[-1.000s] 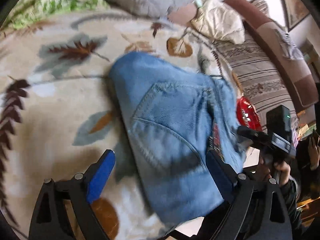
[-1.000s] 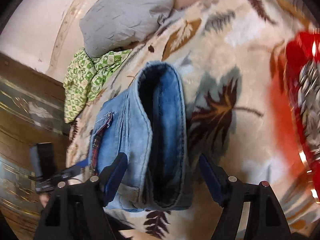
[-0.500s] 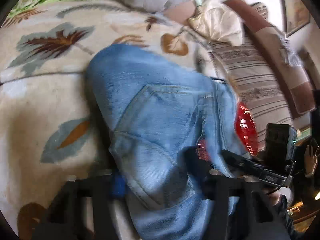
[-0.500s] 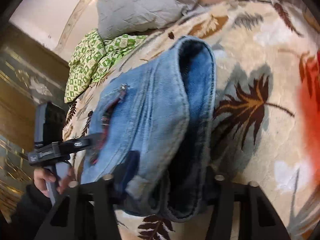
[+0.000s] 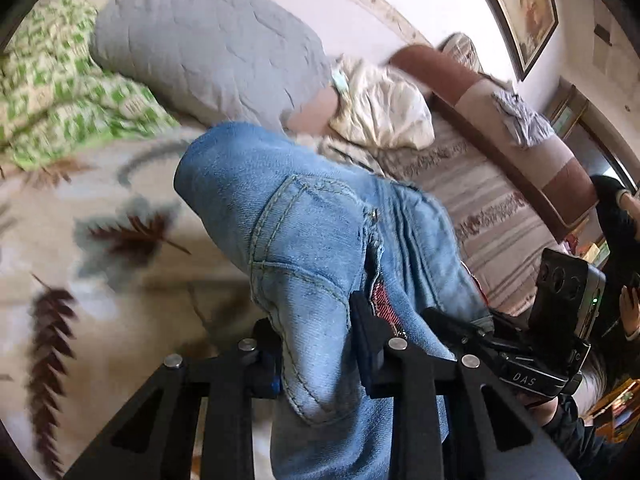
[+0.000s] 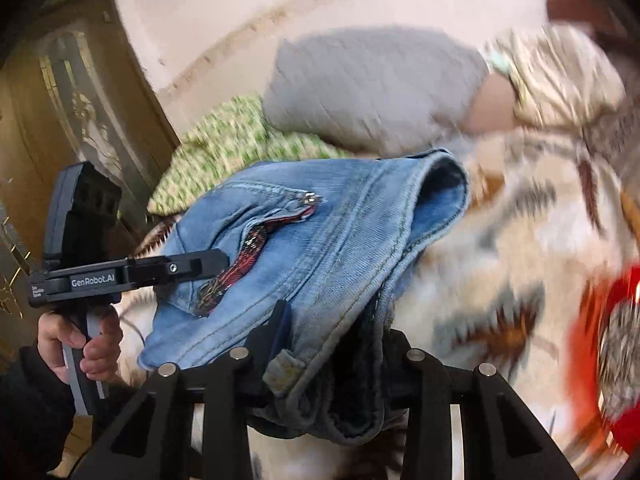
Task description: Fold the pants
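Folded blue jeans [image 5: 320, 220] hang a little above the leaf-patterned blanket [image 5: 120, 260], held up at their near end. My left gripper [image 5: 316, 344] has the back-pocket side of the denim bunched between its jaws, which are closing and pressing on it. My right gripper [image 6: 332, 340] pinches the waistband and inner folds of the jeans [image 6: 340, 232], its jaws closing too. Each gripper shows in the other's view: the right gripper [image 5: 440, 320] at the jeans' right edge, the left gripper [image 6: 216, 260] by the red-lined fly, a hand [image 6: 80, 340] on its handle.
A grey pillow [image 5: 208, 48], a green patterned cloth [image 5: 60, 112] and a cream cloth [image 5: 384, 112] lie at the far side of the bed. A striped brown backrest [image 5: 500, 208] runs along the right. A red patterned item [image 6: 612, 340] sits right of the jeans.
Both grippers went from wide open around the jeans to closed on them. They then rose, lifting the near end of the jeans off the blanket.
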Available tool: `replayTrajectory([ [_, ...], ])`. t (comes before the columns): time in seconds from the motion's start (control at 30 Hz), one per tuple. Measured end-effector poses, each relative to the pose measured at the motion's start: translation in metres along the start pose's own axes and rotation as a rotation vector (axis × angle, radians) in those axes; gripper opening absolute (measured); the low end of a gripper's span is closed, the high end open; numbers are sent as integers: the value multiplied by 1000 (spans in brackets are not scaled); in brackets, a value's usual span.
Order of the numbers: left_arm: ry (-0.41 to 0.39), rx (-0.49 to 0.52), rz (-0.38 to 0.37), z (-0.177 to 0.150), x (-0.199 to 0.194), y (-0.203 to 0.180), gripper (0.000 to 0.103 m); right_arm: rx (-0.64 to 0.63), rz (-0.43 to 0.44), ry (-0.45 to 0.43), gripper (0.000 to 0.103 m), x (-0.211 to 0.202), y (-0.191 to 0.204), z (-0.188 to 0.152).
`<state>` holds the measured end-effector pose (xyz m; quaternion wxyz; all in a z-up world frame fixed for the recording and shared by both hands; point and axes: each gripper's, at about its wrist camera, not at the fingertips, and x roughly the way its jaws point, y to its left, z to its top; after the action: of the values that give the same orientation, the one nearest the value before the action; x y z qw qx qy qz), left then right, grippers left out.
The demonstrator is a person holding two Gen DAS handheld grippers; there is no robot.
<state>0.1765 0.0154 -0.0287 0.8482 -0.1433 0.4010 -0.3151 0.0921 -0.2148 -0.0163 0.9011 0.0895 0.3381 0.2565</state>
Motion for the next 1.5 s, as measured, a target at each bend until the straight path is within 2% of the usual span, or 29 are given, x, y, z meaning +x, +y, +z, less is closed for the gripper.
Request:
replayTrajectory([
  [0.1, 11, 1, 66, 5, -3, 21, 31, -13, -7, 2, 39, 20, 13, 15],
  [0.17, 66, -10, 136, -2, 14, 40, 31, -5, -26, 39, 39, 43, 15, 15],
  [0.23, 158, -28, 207, -15, 42, 57, 33, -3, -65, 127, 39, 82, 14, 2],
  [0.27, 214, -45, 256, -25, 59, 68, 39, -2, -85, 165, 39, 95, 12, -5],
  [0.3, 205, -61, 272, -32, 64, 75, 47, 5, -124, 229, 39, 114, 9, -17],
  [0.33, 175, -79, 247, -36, 64, 81, 47, 2, -157, 240, 40, 122, 6, -25],
  [0.37, 174, -85, 235, -36, 63, 82, 47, 2, -161, 214, 40, 123, 5, -30],
  [0.47, 184, -76, 234, -33, 65, 81, 49, 14, -158, 225, 40, 123, 4, -28],
  [0.67, 178, -119, 207, -39, 59, 93, 58, 12, -166, 228, 42, 134, 4, -27],
  [0.8, 169, -115, 226, -40, 55, 92, 64, 8, -168, 235, 44, 133, 0, -30],
  [0.87, 146, -87, 242, -38, 48, 86, 67, 4, -161, 235, 48, 131, -1, -28],
  [0.9, 135, -77, 252, -37, 42, 83, 72, 5, -152, 229, 53, 128, -2, -27],
  [0.93, 127, -66, 262, -36, 35, 79, 79, 9, -147, 223, 63, 125, -4, -26],
  [1.03, 135, 3, 293, -38, 6, 64, 85, 20, -166, 174, 80, 98, -9, -21],
  [1.27, 263, 355, 469, -65, -69, 18, 88, -11, -105, 122, 83, 37, -25, -21],
  [1.37, 264, 414, 462, -75, -75, 6, 88, -80, -38, 131, 83, 28, -19, -25],
  [1.5, 233, 449, 431, -90, -40, -6, 88, -248, -48, 146, 83, 34, 3, -34],
])
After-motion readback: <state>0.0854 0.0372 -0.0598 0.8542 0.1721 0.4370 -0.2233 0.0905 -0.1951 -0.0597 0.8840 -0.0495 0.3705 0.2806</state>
